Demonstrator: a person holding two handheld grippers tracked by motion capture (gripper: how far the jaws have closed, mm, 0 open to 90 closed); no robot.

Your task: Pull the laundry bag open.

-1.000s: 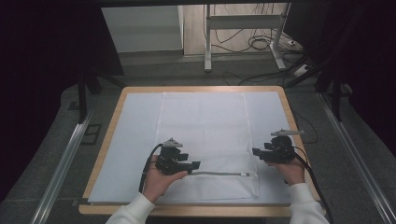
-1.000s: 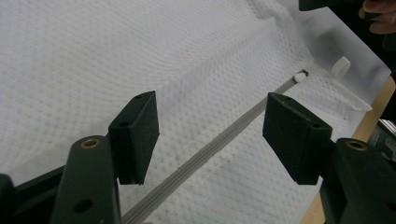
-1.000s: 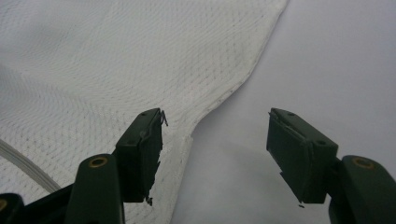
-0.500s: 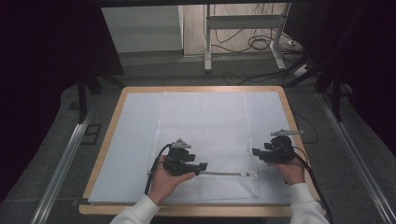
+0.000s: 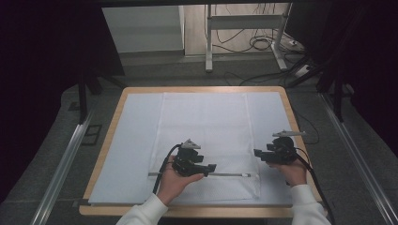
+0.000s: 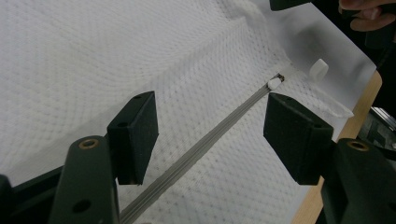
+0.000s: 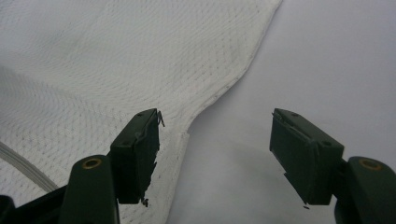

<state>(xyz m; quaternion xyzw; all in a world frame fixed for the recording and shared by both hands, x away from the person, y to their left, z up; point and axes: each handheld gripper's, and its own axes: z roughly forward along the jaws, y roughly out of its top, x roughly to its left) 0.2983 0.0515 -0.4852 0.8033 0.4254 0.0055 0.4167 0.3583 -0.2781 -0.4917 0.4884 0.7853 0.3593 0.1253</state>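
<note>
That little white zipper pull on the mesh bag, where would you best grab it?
Probably by the small white tab of the zipper pull, at the far end of the grey zipper. It lies nearly flat on the mesh bag, so come from above, with the left gripper open astride the zipper line.

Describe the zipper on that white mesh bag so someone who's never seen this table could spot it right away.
On the wooden-edged table lies a white sheet, and on it a white mesh bag. Near the bag's front edge runs the zipper, a thin grey line from left to right with a small white pull at its right end, the one straight grey stripe on the white mesh.
</note>
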